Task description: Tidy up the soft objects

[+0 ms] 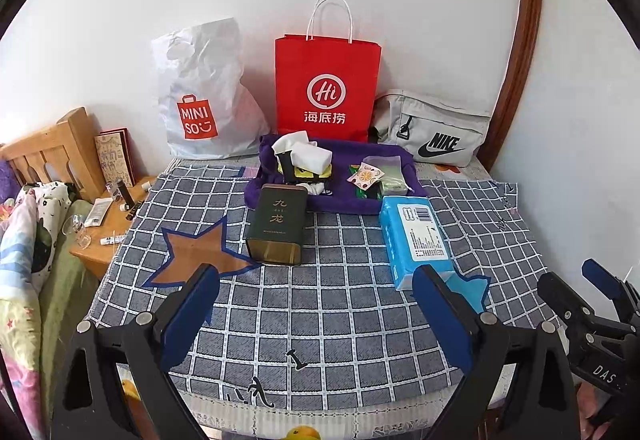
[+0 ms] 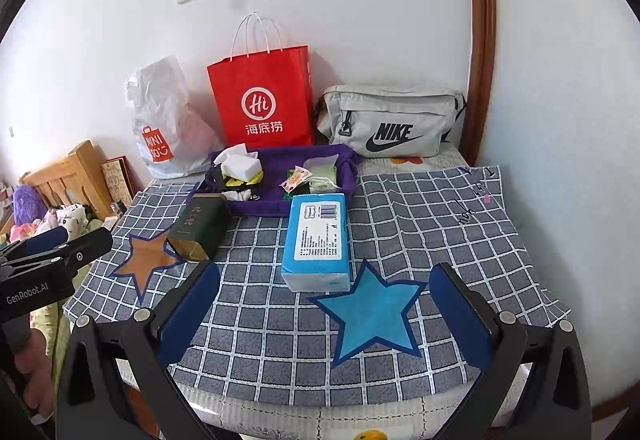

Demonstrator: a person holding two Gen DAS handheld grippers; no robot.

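Blue tissue pack (image 2: 316,240) lies on the checked cloth (image 2: 420,224), touching the purple tray (image 2: 276,206) of small items. Left gripper (image 1: 316,320) and right gripper (image 2: 324,320) both hover wide, holding nothing. Only the right view shows the whole blue star (image 2: 370,314); only the left shows the cluttered nightstand (image 1: 104,240).

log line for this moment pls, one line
left gripper open, empty | right gripper open, empty | blue tissue pack on checked cloth, untouched | green tin beside purple tray
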